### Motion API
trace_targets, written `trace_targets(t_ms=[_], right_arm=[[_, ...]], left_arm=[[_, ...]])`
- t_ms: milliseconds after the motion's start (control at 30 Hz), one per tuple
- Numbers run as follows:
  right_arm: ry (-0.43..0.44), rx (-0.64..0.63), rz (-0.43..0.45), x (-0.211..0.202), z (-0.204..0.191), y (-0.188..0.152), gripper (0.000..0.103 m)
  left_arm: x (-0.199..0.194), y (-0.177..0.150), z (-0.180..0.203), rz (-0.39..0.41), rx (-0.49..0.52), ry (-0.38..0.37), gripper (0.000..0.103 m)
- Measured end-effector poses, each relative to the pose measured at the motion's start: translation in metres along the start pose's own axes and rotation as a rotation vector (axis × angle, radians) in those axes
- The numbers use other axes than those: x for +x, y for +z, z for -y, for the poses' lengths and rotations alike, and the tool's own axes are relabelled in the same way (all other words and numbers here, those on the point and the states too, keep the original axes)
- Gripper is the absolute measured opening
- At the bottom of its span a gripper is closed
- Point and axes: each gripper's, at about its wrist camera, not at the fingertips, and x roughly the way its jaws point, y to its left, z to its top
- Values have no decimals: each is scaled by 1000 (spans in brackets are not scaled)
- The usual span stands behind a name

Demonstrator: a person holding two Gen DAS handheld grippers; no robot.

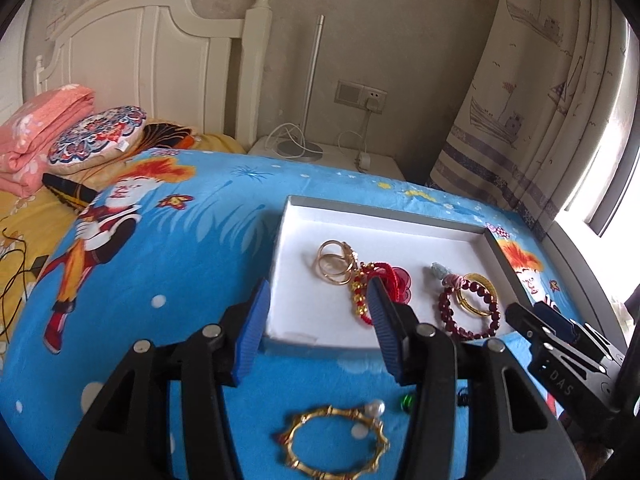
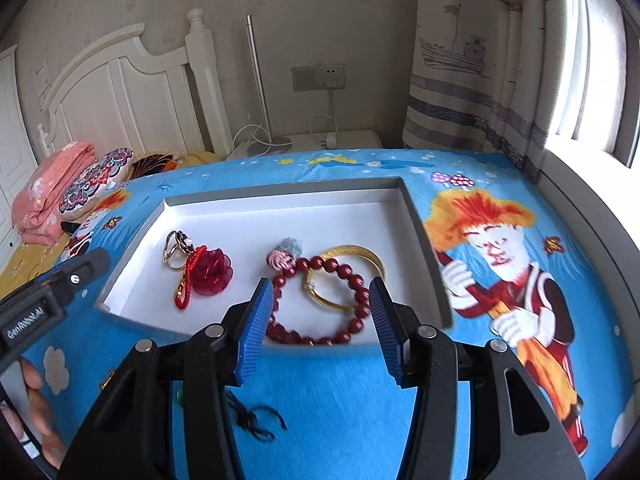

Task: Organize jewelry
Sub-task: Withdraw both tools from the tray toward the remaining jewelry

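A white tray [image 1: 304, 304] with a grey rim lies on the blue cartoon bed cover. In it are gold rings [image 1: 334, 262], a red flower charm [image 1: 396, 280], a dark red bead bracelet [image 1: 472, 314] and a gold bangle [image 1: 480, 294]. My left gripper [image 1: 318, 286] hangs open over the tray's near left corner, holding nothing. A gold bamboo-style bangle with a pearl [image 1: 336, 444] lies on the cover under it. My right gripper [image 2: 321, 286] is open above the bead bracelet [image 2: 320, 304], which rests in the tray [image 2: 280, 220] overlapping the gold bangle [image 2: 348, 276].
A black cord [image 2: 256, 420] and a small green bead [image 1: 407, 402] lie on the cover near the tray's front. A hand [image 2: 36, 400] holds the left gripper [image 2: 80, 268]. Pillows and a folded pink blanket [image 1: 44, 128] sit at the headboard; nightstand [image 1: 332, 156] and curtain behind.
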Motion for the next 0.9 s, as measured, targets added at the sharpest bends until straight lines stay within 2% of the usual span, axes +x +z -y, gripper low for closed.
trace_targets(t_ms=[233, 533, 633, 900], right_arm=[[-15, 19, 41, -38, 17, -23, 53], [8, 41, 46, -67, 28, -61, 58], [29, 17, 54, -74, 22, -74, 58], [42, -50, 28, -71, 5, -95, 58]], left_arm=[[-36, -22, -18, 21, -54, 22, 49], [-52, -61, -43, -8, -109, 45, 48], [-52, -76, -53, -32, -138, 42, 38], [-44, -97, -45, -81, -91, 11, 37]])
